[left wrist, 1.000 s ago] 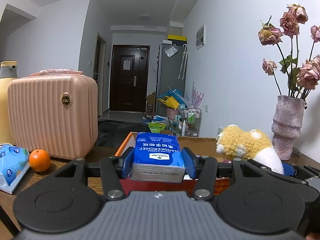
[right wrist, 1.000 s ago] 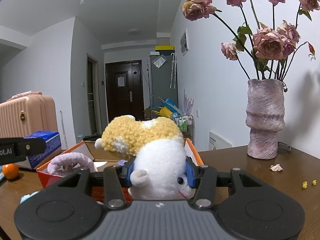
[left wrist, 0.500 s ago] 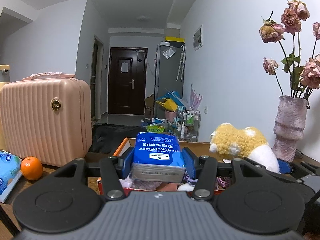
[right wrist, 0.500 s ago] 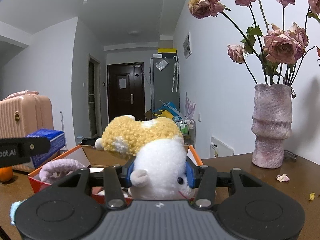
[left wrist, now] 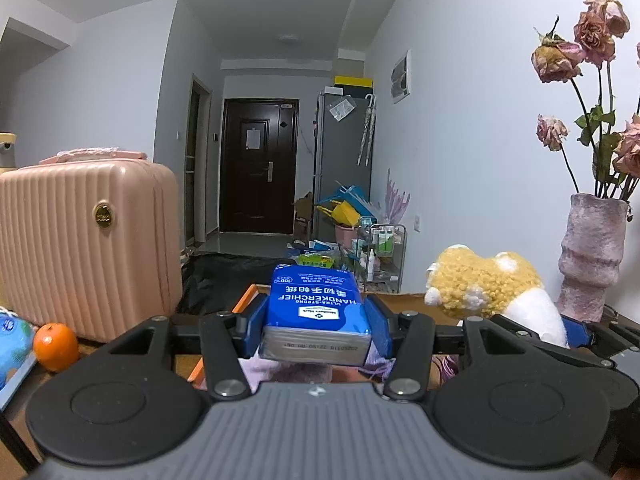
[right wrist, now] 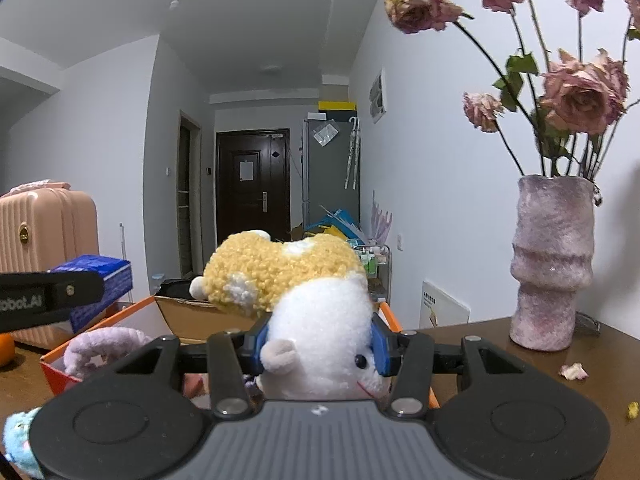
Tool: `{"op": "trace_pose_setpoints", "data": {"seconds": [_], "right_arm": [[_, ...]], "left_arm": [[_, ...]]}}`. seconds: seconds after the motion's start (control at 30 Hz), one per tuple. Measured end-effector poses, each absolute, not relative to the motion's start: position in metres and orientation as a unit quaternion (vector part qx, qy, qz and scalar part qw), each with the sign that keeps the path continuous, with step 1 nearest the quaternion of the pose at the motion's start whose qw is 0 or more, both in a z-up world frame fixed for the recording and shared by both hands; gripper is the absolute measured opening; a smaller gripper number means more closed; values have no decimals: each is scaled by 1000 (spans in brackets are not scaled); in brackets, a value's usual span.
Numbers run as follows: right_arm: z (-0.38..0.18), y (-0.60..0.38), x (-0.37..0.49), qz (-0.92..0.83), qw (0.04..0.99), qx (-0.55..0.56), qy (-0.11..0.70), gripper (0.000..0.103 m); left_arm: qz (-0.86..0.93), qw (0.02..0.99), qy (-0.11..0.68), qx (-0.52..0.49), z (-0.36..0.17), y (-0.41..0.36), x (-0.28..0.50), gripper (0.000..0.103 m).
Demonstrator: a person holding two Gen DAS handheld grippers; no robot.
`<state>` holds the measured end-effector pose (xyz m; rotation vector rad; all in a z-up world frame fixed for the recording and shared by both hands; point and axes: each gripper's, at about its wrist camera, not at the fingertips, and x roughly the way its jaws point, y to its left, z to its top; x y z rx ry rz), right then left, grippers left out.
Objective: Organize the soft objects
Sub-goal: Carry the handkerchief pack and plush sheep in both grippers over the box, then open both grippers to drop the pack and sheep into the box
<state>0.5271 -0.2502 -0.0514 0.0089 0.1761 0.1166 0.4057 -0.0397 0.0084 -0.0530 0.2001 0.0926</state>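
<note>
Left claw (left wrist: 316,320) pinching a blue handkerchief-tissue pack (left wrist: 315,312) and right claw (right wrist: 320,346) pinching a yellow-and-white plush toy (right wrist: 312,320), both held above the orange box (right wrist: 100,322) on the desk (right wrist: 520,380), where a lilac plush (right wrist: 104,346) already lies; neither released yet.

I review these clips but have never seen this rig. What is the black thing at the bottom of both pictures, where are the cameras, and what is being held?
A person holds a two-finger gripper in each hand; a camera on each looks forward along its fingers, so the black body fills the foreground. The left gripper is shut on a blue tissue pack. The right gripper is shut on a yellow and white plush toy. Both hover over an orange box on a brown table, with a vase, a pink case and an orange nearby.
</note>
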Motion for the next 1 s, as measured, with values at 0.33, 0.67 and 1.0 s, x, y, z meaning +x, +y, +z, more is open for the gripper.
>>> {"op": "trace_pose_setpoints", "data": {"seconds": [0.33, 0.67, 1.0], "right_arm": [[-54, -248, 543, 51, 994, 1, 93, 48], [-57, -248, 566, 48, 993, 2, 103, 48], [-61, -242, 583, 47, 992, 0, 113, 47]], "left_arm": [[48, 994, 100, -15, 4, -44, 430, 53], [61, 992, 109, -28, 0, -42, 457, 53], [66, 991, 117, -24, -5, -42, 493, 53]]}}
